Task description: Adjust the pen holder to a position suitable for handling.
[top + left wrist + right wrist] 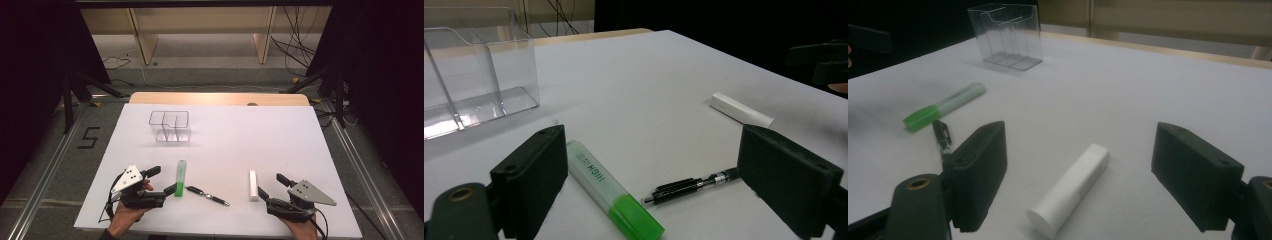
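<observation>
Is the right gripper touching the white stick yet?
Apart. The right gripper view shows the white stick lying on the table between the open jaws of the right gripper, with bare table either side.

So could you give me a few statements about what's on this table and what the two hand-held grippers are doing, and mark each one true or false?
1. The green highlighter lies flat on the white table. True.
2. The left hand-held gripper is clamped shut on the highlighter. False: its jaws stand open, with the highlighter lying between them on the table.
3. The white stick stands inside the clear organizer. False: it lies on the table in front of the open right hand-held gripper.
4. A black pen lies between the highlighter and the white stick. True.
5. The clear organizer holds nothing. True.
</observation>
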Tool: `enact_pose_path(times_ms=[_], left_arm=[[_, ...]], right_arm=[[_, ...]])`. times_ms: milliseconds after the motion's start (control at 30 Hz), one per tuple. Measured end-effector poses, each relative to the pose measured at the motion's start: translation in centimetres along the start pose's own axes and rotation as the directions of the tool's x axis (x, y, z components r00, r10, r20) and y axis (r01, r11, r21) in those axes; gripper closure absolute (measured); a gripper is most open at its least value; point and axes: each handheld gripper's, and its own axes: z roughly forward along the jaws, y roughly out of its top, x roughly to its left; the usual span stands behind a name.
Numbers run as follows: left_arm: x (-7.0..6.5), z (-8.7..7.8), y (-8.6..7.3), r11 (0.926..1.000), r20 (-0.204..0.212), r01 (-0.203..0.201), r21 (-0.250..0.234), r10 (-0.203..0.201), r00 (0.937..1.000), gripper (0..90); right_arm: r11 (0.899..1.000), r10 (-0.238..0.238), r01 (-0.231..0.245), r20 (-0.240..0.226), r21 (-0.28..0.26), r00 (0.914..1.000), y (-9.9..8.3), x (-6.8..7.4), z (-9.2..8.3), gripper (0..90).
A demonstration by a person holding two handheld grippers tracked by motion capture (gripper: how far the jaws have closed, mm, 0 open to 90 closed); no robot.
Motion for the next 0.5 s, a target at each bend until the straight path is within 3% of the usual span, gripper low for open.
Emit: enact_pose_path(times_ms=[400,500], left_arm=[[0.65,0.28,0.55,0.9995,-0.034,0.031,0.013,-0.03,0.999,13.0],[0.76,0.52,0.89,0.9979,-0.033,0.062,0.018,-0.062,0.9975,13.0]], right_arm=[[1.0,0.006,-0.006,0.012,-0.004,0.9999,0.13,-0.1,-0.06,23.3],[1.0,0.001,-0.001,0.014,-0.007,0.9999,0.17,-0.1,-0.08,23.3]])
